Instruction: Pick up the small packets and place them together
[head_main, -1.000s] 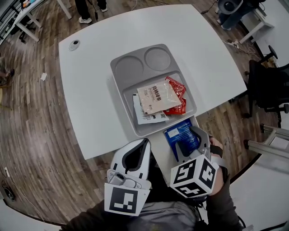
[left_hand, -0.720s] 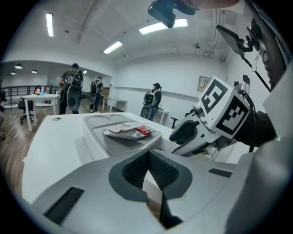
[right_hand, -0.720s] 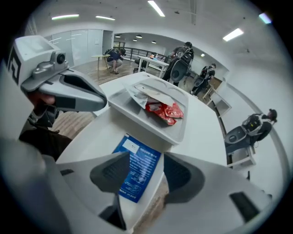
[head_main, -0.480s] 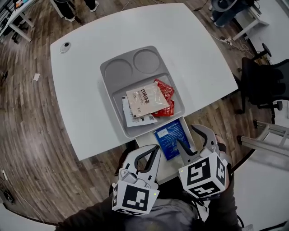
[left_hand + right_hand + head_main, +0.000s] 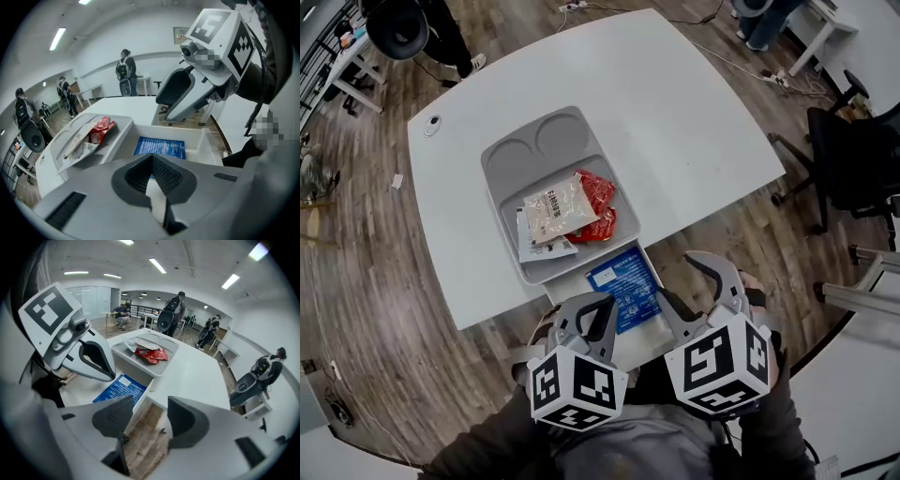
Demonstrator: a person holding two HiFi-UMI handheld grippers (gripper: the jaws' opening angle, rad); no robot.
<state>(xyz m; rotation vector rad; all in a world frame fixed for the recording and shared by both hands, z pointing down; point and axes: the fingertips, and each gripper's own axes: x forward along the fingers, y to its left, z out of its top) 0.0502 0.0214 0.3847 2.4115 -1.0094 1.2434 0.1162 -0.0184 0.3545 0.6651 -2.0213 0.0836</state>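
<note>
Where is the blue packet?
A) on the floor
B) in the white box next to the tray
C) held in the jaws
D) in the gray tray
B: the blue packet lies flat in the white box, just outside the gray tray.

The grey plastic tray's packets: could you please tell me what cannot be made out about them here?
- Red foil packets, head view: partly under the beige printed packet, so their number is unclear.
- White paper packet, head view: mostly covered by the beige one; its print is too small.
- Both gripper views: all these packets are too small to read.
</note>
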